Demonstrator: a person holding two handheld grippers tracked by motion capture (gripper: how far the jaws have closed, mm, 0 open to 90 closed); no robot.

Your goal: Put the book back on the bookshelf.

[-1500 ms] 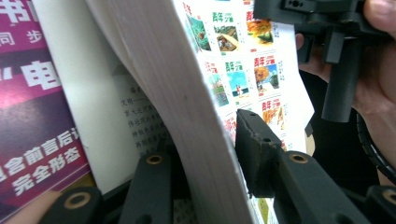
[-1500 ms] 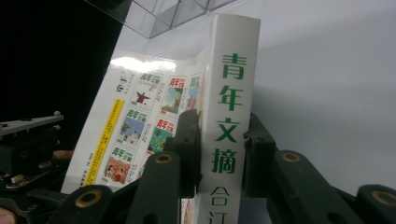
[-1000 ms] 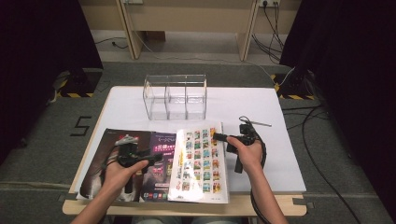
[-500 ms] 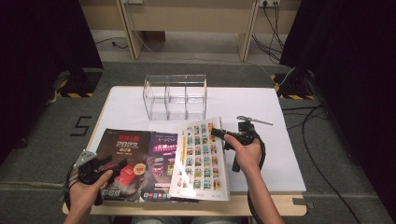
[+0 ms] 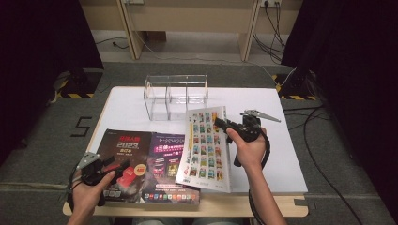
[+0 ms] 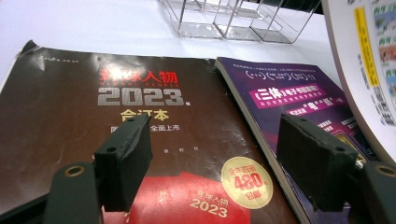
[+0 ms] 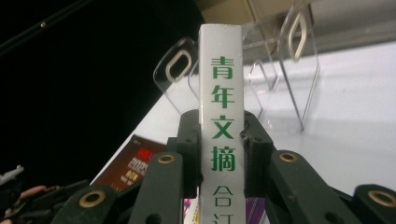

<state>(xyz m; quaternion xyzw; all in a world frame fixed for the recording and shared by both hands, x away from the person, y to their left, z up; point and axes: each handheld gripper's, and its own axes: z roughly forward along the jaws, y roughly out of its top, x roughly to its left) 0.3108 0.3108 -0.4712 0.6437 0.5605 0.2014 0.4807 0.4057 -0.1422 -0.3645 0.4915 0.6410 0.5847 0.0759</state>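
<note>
White book (image 5: 206,145) with the pictured cover is tilted up off the bench (image 5: 263,108), its spine pinched between the pads of the right claw (image 5: 220,123), its lower edge resting near the bench's front. Beside it lies a dark book (image 5: 126,154) flat on a purple one (image 5: 171,161). Over the dark cover hangs the left claw (image 5: 123,168), spread wide with nothing between its pads. Behind them stands a clear plastic rack (image 5: 176,96).

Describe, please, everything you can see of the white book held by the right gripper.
The white book is a thick bound volume with a glossy cover printed with a grid of small colourful pictures and a white spine carrying green Chinese characters. It is tilted up off the table, its near end low over the purple book. The right gripper is shut on its spine, pads pressing both covers.
</note>
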